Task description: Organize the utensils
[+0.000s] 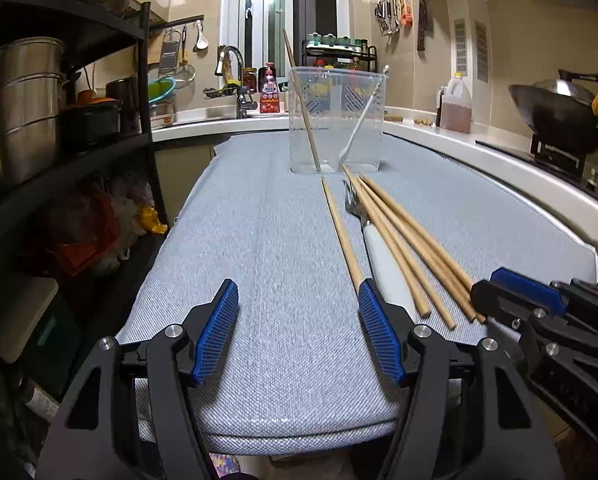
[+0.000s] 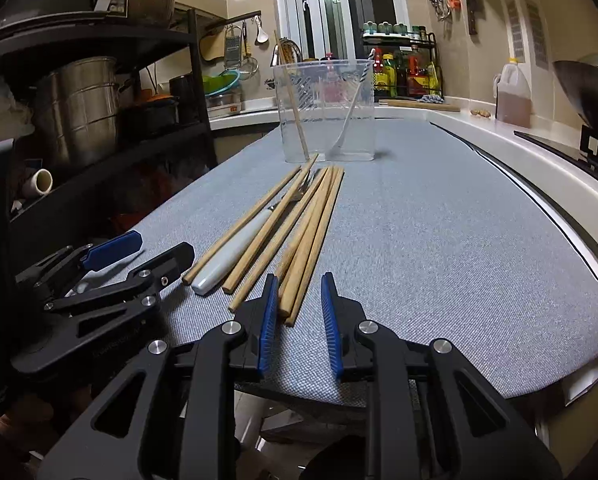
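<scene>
Grey-blue woven cloth (image 1: pixel 283 248) stretched over the work surface, kitchen all around. Clear plastic container (image 1: pixel 337 120) standing upright at the far end of it, one wooden chopstick (image 1: pixel 301 100) leaning inside on the left, a white-handled utensil (image 1: pixel 361 120) leaning inside on the right. Loose wooden chopsticks (image 2: pixel 307 232) fanned out on the cloth just in front of the container, near ends pointing back toward the grippers. White-handled fork (image 2: pixel 239 248) lying among them, tines toward the container, handle crossed by at least one stick. One single chopstick (image 1: pixel 341 232) lying a little apart on the left of the bunch.

Left gripper (image 1: pixel 299 328) low over the near edge of the cloth, blue pads (image 1: pixel 219 328) spread wide, bare cloth between them, gripping nothing; right-hand pad just beside the near end of that single chopstick, contact hard to judge. Right gripper (image 2: pixel 299 316) low at the near ends of the bunch, jaws drawn in narrow but with a gap showing, tips of two or three sticks reaching into that gap, pads (image 2: pixel 269 316) not visibly pressing on them. Steel pots (image 1: pixel 19 104) on the dark shelf at left, wok (image 1: pixel 559 112) on the stove at right.
</scene>
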Demonstrator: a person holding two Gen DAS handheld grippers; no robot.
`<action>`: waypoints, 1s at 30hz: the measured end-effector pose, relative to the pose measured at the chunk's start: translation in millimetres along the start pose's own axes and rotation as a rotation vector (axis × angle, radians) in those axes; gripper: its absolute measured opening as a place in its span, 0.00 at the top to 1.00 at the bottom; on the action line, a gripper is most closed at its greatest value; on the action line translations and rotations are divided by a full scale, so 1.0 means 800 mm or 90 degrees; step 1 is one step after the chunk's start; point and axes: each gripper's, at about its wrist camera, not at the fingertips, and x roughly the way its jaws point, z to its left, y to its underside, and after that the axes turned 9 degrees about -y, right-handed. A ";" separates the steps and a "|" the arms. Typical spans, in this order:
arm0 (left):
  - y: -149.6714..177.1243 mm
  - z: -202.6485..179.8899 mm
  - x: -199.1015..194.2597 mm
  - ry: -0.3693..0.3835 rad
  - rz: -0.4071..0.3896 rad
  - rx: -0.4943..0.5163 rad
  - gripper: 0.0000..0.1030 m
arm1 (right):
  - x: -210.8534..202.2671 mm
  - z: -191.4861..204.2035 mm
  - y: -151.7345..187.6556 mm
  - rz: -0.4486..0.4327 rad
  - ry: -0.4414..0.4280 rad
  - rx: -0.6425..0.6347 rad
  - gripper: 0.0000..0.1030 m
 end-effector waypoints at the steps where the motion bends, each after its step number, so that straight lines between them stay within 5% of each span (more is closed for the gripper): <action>1: 0.002 0.000 0.002 0.002 0.005 0.002 0.41 | -0.001 0.001 0.001 -0.003 0.000 -0.003 0.80; 3: 0.005 -0.002 0.000 0.001 -0.005 0.003 0.42 | -0.001 0.002 0.001 -0.007 -0.005 -0.011 0.91; 11: 0.005 -0.014 -0.005 0.020 -0.021 0.018 0.64 | -0.004 0.004 0.006 -0.025 0.011 -0.024 0.93; 30: 0.000 -0.025 -0.017 0.042 -0.017 0.011 0.63 | -0.002 0.002 0.003 -0.017 0.011 -0.017 0.93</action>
